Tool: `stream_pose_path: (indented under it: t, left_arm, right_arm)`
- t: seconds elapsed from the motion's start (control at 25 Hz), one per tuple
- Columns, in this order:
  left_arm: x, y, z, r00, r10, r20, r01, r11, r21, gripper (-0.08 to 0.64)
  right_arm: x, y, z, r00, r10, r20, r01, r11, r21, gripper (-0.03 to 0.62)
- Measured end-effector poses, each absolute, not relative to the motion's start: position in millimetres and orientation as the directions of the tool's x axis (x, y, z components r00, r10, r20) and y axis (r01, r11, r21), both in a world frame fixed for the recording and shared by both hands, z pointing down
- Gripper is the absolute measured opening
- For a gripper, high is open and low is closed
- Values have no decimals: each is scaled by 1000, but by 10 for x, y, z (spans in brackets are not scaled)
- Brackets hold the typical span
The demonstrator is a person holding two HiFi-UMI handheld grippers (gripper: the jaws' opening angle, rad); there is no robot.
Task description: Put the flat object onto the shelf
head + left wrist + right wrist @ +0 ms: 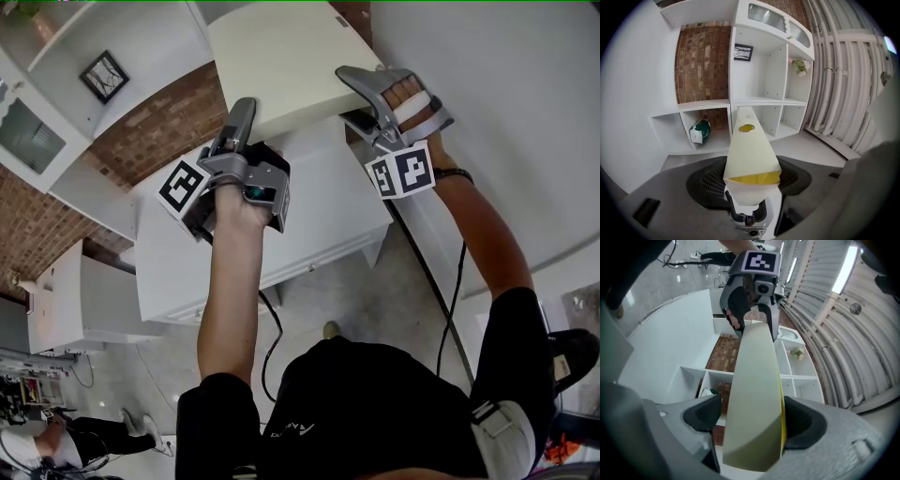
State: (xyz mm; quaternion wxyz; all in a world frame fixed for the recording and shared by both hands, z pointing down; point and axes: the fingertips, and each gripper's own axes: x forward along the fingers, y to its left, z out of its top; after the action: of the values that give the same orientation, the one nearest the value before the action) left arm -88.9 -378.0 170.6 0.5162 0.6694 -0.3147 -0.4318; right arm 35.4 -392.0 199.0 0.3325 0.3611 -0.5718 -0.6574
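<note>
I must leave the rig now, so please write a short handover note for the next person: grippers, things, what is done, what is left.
Grippers: the left gripper has its fingers shut on one end of the cream flat paper folder; the right gripper is shut on the other end.
Things: the folder hangs in the air in front of the white open shelf unit, not touching it.
Done: folder lifted.
Left: lay it on a shelf board, probably in a free compartment, then open both grippers.

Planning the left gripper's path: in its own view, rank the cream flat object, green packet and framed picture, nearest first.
1. Cream flat object, between its jaws.
2. Green packet, lower left cubby.
3. Framed picture, upper cubby.
</note>
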Motion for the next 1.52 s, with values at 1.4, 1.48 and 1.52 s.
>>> stream_pose_path:
  t: [1.4,1.48,1.52]
  left_arm:
    - [-926,-4331,1369,571,-640,-515,-338,-754,563,448]
    - [-912,-4337,1391,577,-650,-495,-431,-757,491,448]
    - [-916,-4346,1407,577,-659,-483,-479,-752,453,448]
  right_arm:
    - [148,-5314,1643,-549,-836,-14,-5,-14,1000,291]
    - [130,-5447,1623,-551,-834,6,-3,10,1000,291]
    - [120,-5514,1620,-552,-833,14,-3,19,1000,291]
